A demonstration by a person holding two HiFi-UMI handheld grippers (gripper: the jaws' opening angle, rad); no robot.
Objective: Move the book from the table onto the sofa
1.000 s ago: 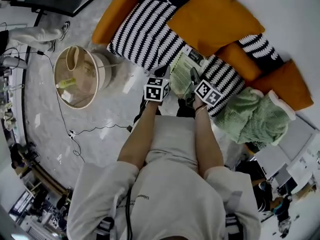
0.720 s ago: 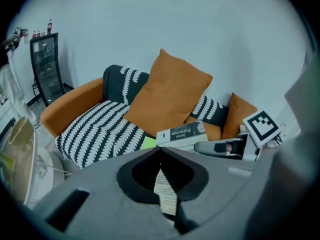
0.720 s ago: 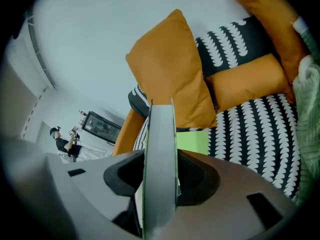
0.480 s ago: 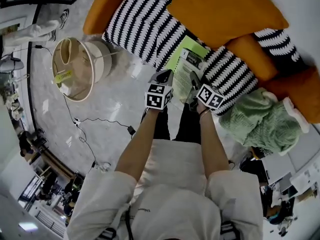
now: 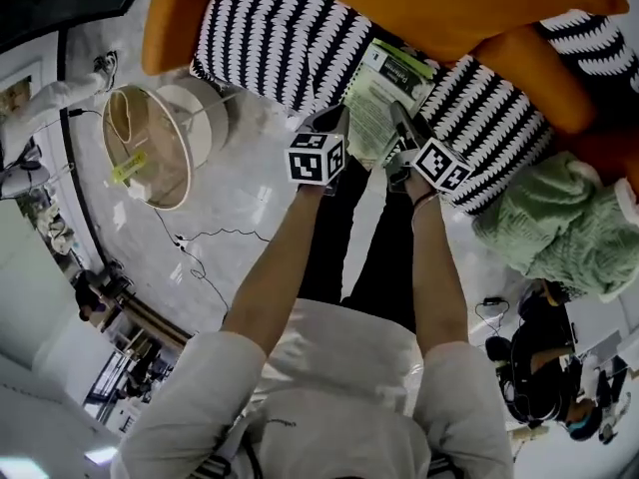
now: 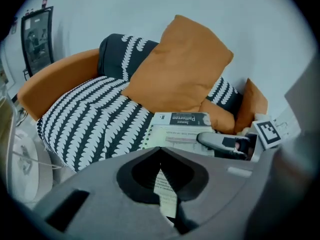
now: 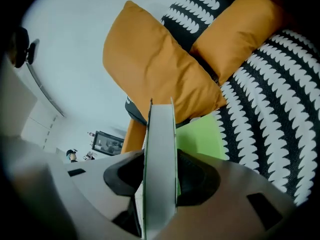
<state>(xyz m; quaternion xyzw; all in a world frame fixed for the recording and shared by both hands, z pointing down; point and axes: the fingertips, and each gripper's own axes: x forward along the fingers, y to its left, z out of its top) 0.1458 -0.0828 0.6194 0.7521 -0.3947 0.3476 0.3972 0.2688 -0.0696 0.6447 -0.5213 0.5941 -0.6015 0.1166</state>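
Since the earlier head views, both grippers and the book (image 5: pixel 383 86) held between them have come down toward the sofa seat (image 5: pixel 265 38). The book has passed from above the seat's front edge to a position over the striped cover, just below the lower edge of the orange cushion (image 5: pixel 459 3). The left gripper (image 5: pixel 337 121) is clamped on a thin paper edge at the near left corner of the book; its own view shows the sheet pinched between the jaws. The right gripper (image 5: pixel 401 128) is clenched across the full thickness of the page block at the near right side, with both pads pressing on it. The book lies nearly flat, cover up, with its far end toward the sofa back. No view settles whether its underside already touches the seat. The round table (image 5: pixel 205 133) stands on the floor well apart, off the seat's left corner. Judgement: the transfer is almost complete. The remaining steps are to settle the book fully onto the cover, open both sets of jaws and draw back. Releasing too early could let the near end slide off the front edge.
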